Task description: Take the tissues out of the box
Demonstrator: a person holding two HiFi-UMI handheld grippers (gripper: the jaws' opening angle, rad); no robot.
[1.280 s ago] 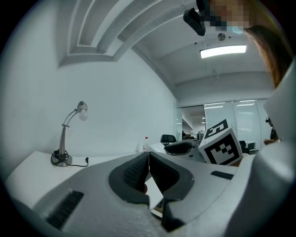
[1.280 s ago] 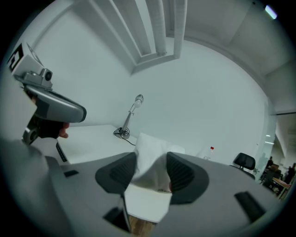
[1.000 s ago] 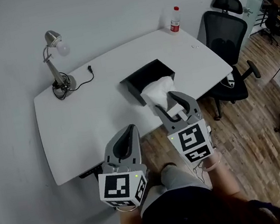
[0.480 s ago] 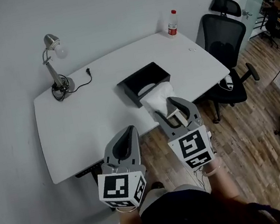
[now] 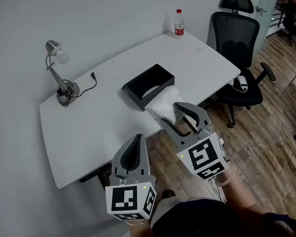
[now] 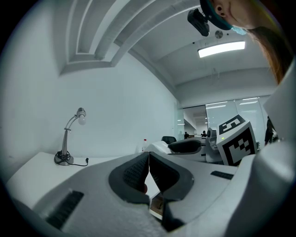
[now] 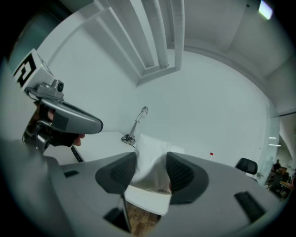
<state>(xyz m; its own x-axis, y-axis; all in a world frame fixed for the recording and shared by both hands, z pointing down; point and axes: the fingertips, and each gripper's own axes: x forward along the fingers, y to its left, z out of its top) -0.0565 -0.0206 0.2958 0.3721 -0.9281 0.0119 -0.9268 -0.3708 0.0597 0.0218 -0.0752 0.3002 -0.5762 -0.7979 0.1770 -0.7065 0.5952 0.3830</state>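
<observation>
White counter (image 5: 83,138) carries desk lamp (image 5: 58,68), bottle (image 5: 178,23) and black tissue box (image 5: 150,80); wood floor (image 5: 265,140) below. Your right gripper (image 5: 176,113) clamps the tissues (image 5: 162,100) just before the box. Your left gripper (image 5: 135,141) has its jaws pressed together, empty.

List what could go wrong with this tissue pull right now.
The tissue clamped in the right gripper trails from the black box, which sits unheld near the table edge, the shut left gripper hanging clear; the box may get dragged off. The stretched sheet could also tear.
</observation>
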